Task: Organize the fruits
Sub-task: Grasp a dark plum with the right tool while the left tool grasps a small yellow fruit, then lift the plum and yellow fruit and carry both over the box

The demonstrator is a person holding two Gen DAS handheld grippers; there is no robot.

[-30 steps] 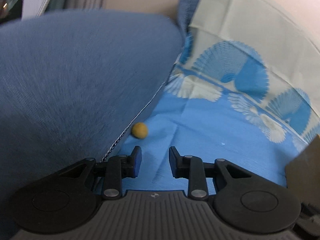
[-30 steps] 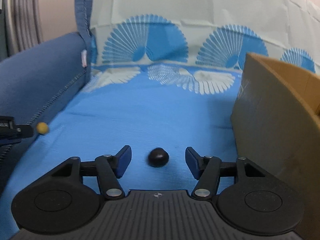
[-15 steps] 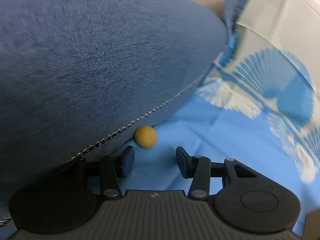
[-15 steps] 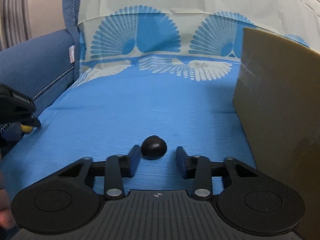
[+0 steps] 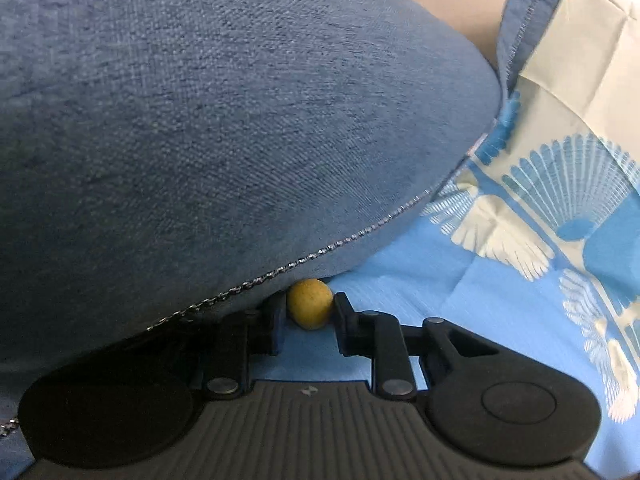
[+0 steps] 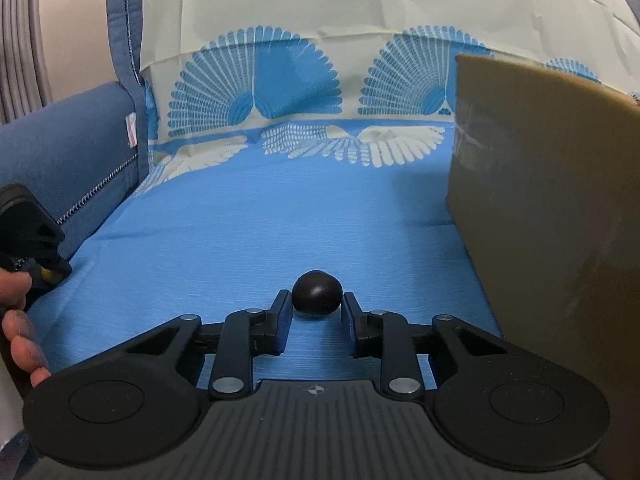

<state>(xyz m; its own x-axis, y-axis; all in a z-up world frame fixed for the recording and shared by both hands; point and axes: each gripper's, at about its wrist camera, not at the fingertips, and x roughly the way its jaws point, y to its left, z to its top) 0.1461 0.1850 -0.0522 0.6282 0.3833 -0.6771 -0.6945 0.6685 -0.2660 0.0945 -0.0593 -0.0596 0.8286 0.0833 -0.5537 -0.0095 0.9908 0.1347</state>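
A small yellow fruit (image 5: 310, 304) lies on the blue patterned sheet (image 5: 460, 292), tucked under the edge of a blue cushion. My left gripper (image 5: 309, 312) has closed on it, both fingertips touching its sides. In the right wrist view the left gripper (image 6: 34, 248) shows at the far left, with a bit of the yellow fruit (image 6: 50, 275) in it. A small dark round fruit (image 6: 317, 293) lies on the sheet between the fingertips of my right gripper (image 6: 316, 308), which is narrowed around it; the fingertips touch or nearly touch its sides.
A large blue cushion (image 5: 200, 140) overhangs the left gripper. A tall cardboard box (image 6: 552, 208) stands close to the right of the right gripper. A cream and blue fan-patterned cloth (image 6: 320, 60) covers the backrest. Fingers of a hand (image 6: 20, 336) show at the left edge.
The left gripper moved forward under the cushion and closed on the yellow fruit. The right gripper moved forward and narrowed around the dark fruit.
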